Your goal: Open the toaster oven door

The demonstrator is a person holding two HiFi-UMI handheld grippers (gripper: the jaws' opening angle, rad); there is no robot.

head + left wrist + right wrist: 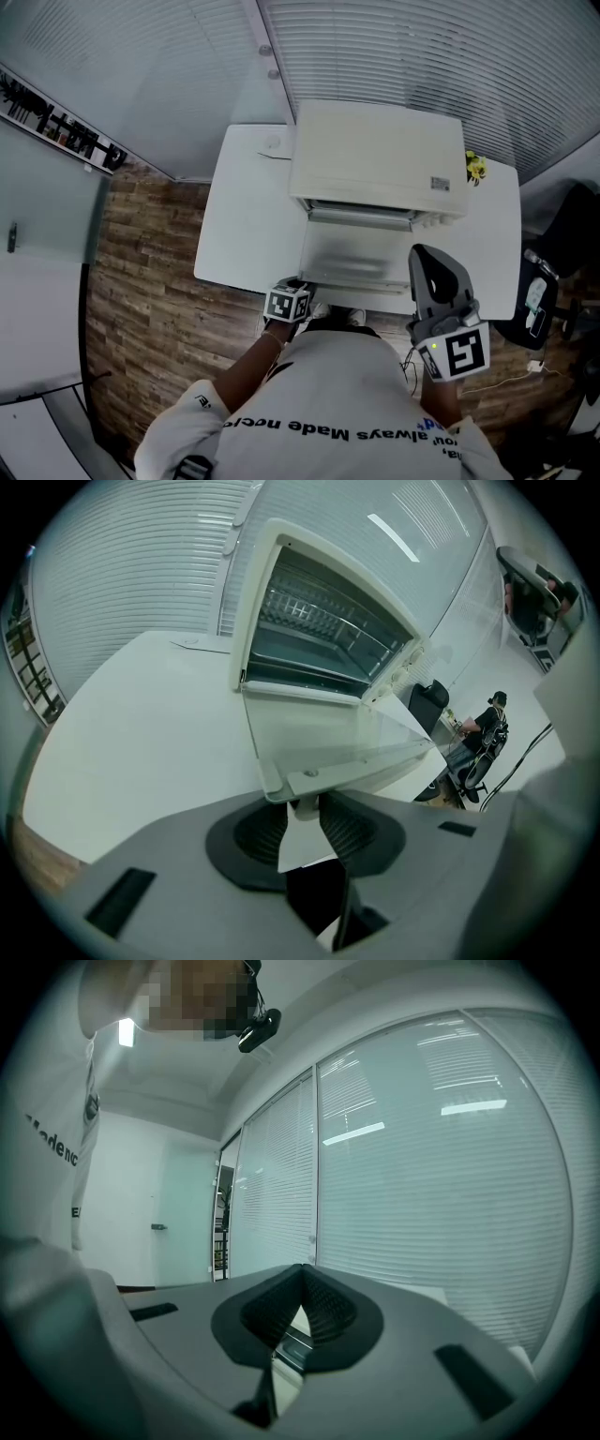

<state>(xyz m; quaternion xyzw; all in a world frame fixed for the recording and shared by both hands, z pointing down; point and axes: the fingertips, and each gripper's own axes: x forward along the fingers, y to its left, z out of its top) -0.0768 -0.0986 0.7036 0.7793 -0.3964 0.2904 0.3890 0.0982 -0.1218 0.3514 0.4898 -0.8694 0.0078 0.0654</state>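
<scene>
A cream toaster oven (375, 159) stands at the back of the white table (244, 216). Its glass door (354, 259) lies folded down flat toward me, and the wire rack inside the oven (319, 621) shows in the left gripper view. My left gripper (302, 286) is at the door's front left corner, shut on the door handle (361, 764), whose left end sits between its pads. My right gripper (437, 277) is held up over the table's front right, apart from the oven. Its jaws are shut with nothing in them, pointing at the window blinds (302, 1283).
A small yellow object (475, 167) sits on the table right of the oven. A dark office chair (565, 244) and cables stand to the right on the wooden floor (141, 300). Blinds (422, 56) close off the back. A person (489, 726) sits far off.
</scene>
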